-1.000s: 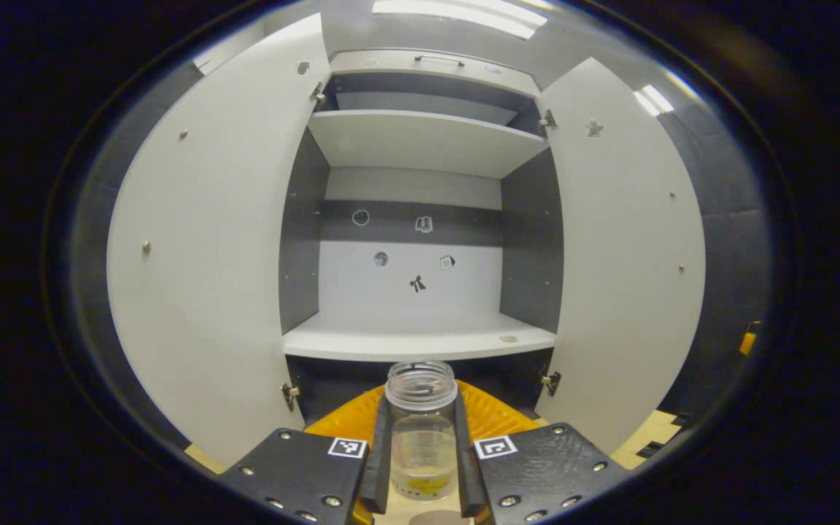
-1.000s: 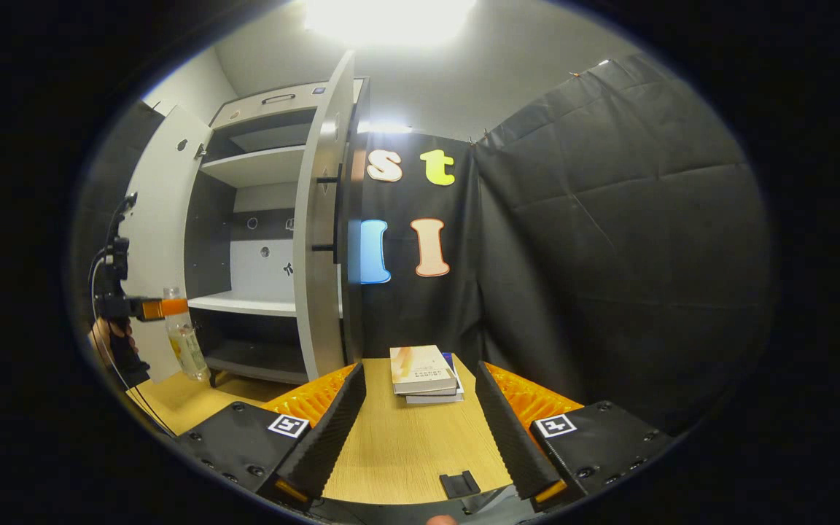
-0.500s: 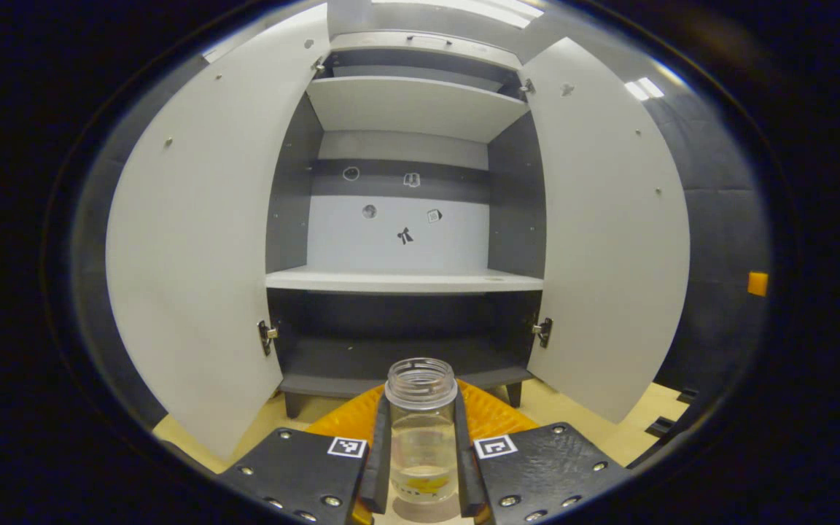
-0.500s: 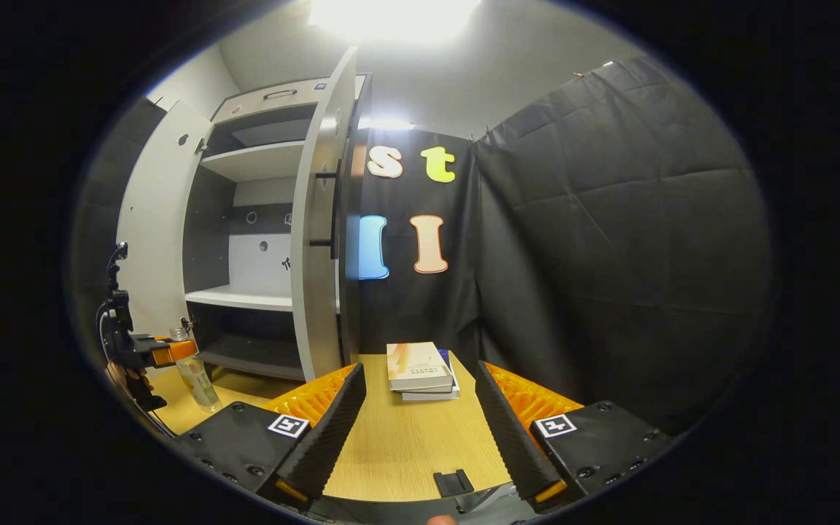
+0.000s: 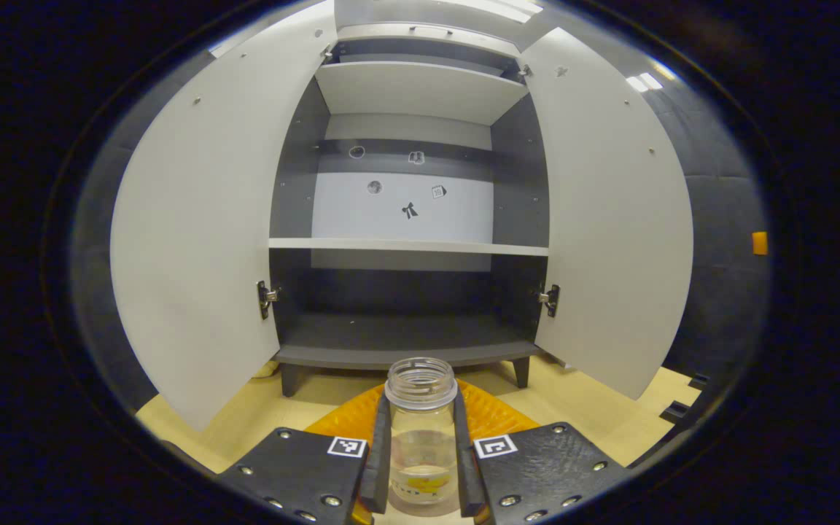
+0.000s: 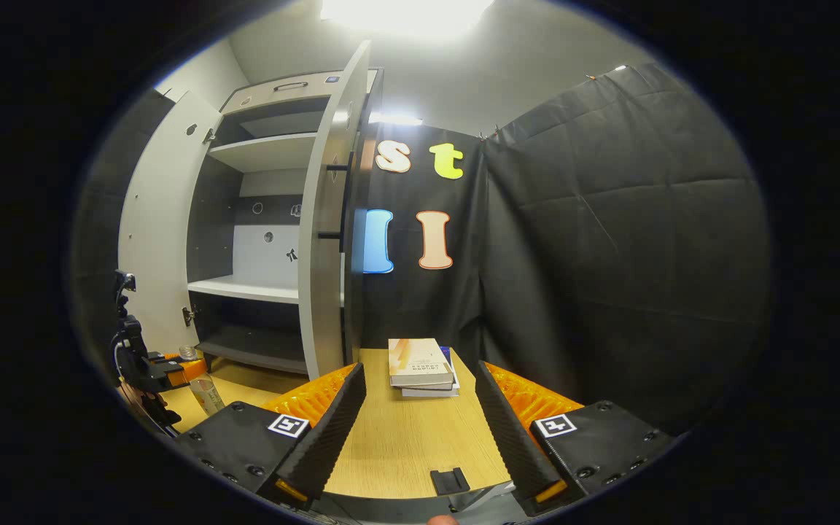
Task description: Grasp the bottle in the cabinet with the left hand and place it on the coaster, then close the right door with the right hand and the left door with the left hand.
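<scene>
Pale wood tabletop (image 6: 398, 445) under bright ceiling lights, black cloth wall behind, and the grey-and-white cabinet (image 5: 405, 219) stands with left door (image 5: 201, 233) and right door (image 5: 609, 219) swung wide, small stickers on its back panel too tiny to read. Left tongs (image 5: 420, 467) are clamped on the lidless clear bottle (image 5: 420, 430), upright and low over the tabletop before the cabinet. Right tongs (image 6: 420, 430) gape wide, holding nothing, facing two stacked books (image 6: 421, 364) whose spine print is illegible.

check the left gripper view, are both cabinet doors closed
No, the left door and right door both stand wide open, showing the shelves.
</scene>
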`<action>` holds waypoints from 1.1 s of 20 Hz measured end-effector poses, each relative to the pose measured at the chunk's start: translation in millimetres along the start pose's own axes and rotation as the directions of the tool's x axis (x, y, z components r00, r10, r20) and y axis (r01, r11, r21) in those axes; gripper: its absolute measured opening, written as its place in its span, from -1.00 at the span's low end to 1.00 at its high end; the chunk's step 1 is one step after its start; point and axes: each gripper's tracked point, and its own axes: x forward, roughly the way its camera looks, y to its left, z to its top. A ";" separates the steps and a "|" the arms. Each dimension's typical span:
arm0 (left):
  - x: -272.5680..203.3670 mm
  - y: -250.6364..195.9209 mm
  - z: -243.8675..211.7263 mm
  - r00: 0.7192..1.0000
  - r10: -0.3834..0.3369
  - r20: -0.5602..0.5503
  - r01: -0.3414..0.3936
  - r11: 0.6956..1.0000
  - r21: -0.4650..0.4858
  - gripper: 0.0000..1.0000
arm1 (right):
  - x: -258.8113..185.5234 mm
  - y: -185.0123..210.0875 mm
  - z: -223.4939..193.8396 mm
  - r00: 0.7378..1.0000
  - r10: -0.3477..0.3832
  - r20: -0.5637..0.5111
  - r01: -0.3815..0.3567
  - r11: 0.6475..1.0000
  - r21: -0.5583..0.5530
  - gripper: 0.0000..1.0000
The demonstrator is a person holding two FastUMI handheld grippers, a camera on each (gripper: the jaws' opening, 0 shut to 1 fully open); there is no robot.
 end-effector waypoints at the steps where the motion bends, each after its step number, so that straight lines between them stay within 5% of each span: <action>1: -0.5 -3.3 -11.1 1.000 0.005 -0.009 -0.005 1.000 -0.008 -0.24 | 0.2 0.6 0.1 1.000 0.000 -0.004 0.000 1.000 -0.001 0.93; 13: -3.6 0.9 -45.6 0.998 0.055 -0.033 -0.056 0.998 -0.041 -0.19 | 4.0 6.5 -8.1 1.000 0.017 -0.026 -0.018 1.000 -0.022 0.94; 18: -9.5 -3.8 -49.0 0.996 0.053 -0.066 -0.054 0.998 -0.017 0.19 | 9.3 11.0 -1.8 1.000 0.025 -0.005 -0.025 1.000 0.002 0.93; 20: -14.9 -4.1 -41.4 0.996 0.059 -0.059 -0.060 0.998 -0.001 0.62 | 10.7 11.5 2.1 1.000 0.027 0.006 -0.027 0.999 0.017 0.94; 22: -19.1 -6.4 -30.7 0.997 0.061 -0.046 -0.061 0.998 0.012 0.65 | 13.4 12.1 6.4 0.999 0.029 0.019 -0.030 0.999 0.031 0.94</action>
